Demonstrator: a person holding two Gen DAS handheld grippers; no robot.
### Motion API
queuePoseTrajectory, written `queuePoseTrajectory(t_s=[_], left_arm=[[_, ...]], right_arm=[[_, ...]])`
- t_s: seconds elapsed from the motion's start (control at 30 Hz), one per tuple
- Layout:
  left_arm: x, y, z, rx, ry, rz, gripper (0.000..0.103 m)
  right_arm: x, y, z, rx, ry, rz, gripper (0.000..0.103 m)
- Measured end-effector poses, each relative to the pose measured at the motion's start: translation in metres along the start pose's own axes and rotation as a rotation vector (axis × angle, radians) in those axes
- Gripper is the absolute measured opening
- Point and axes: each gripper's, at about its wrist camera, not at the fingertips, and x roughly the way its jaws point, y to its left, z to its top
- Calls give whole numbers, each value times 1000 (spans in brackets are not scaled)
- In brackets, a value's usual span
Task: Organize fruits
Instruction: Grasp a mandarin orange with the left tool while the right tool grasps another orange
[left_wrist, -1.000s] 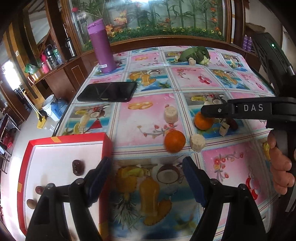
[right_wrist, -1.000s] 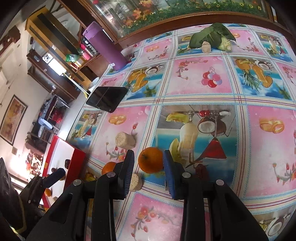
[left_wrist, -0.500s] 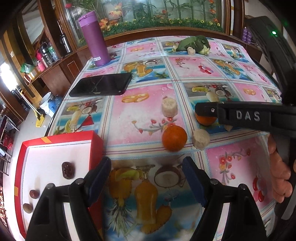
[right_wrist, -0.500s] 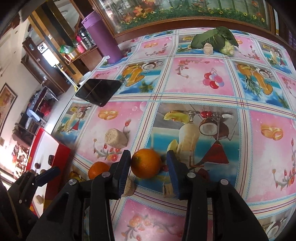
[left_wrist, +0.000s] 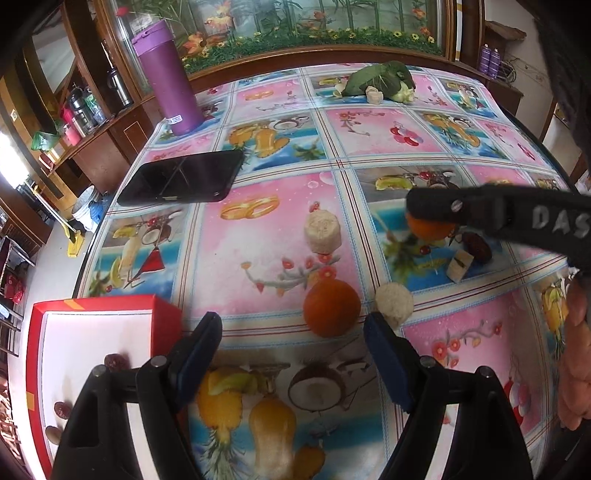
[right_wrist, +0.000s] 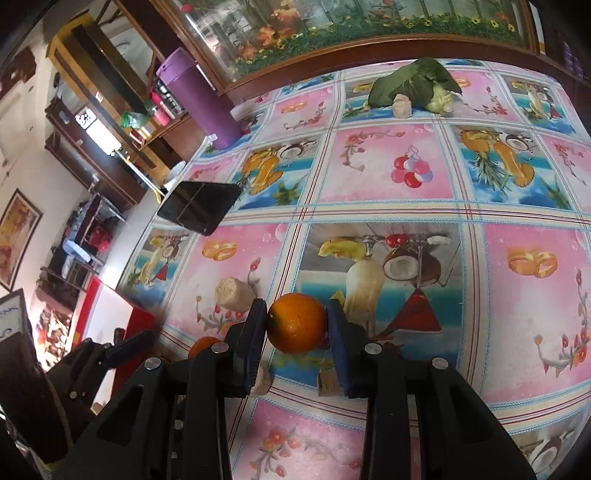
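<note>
An orange (right_wrist: 295, 323) sits between the blue pads of my right gripper (right_wrist: 296, 332); the jaws are closing and both pads touch its sides. It rests low over the patterned tablecloth. A second orange (left_wrist: 331, 308) lies on the cloth just ahead of my left gripper (left_wrist: 291, 332), which is open with nothing between its fingers. In the left wrist view the right gripper's black finger (left_wrist: 480, 218) covers the top of the held orange (left_wrist: 428, 229). At the near left stands a red box (left_wrist: 92, 306) with a white inside, holding a few dark dates (left_wrist: 114, 362).
Pale cut chunks (left_wrist: 322, 232) (left_wrist: 393, 304) (left_wrist: 459, 264) and a dark date (left_wrist: 476, 245) lie around the oranges. A black tablet (left_wrist: 181, 179) and a purple tumbler (left_wrist: 166, 79) stand far left, leafy greens (left_wrist: 380, 79) at the far edge. A hand (left_wrist: 576, 354) shows at right.
My left gripper has moved forward, closer to the loose orange. The right jaws widened around their orange half a second ago and have since closed back onto it.
</note>
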Motion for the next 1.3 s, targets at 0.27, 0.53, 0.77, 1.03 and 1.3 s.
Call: queuePoseTrajectory(t_s=[0.27, 0.53, 0.77, 1.03, 1.3], left_arm=[[9, -2, 6, 3, -5, -27, 73], [13, -7, 3, -14, -1, -127, 35], [-15, -4, -7, -38, -91, -125, 35], [-81, 21, -41, -98, -265, -107, 35], [-112, 92, -78, -213, -320, -23, 35]], right_arm=[[-14, -13, 8, 68, -49, 15, 32], [-19, -14, 9, 75, -70, 19, 32], [-39, -26, 13, 124, -134, 33, 32], [-68, -30, 12, 179, -304, 67, 32], [-58, 4, 3, 103, -308, 158, 32]])
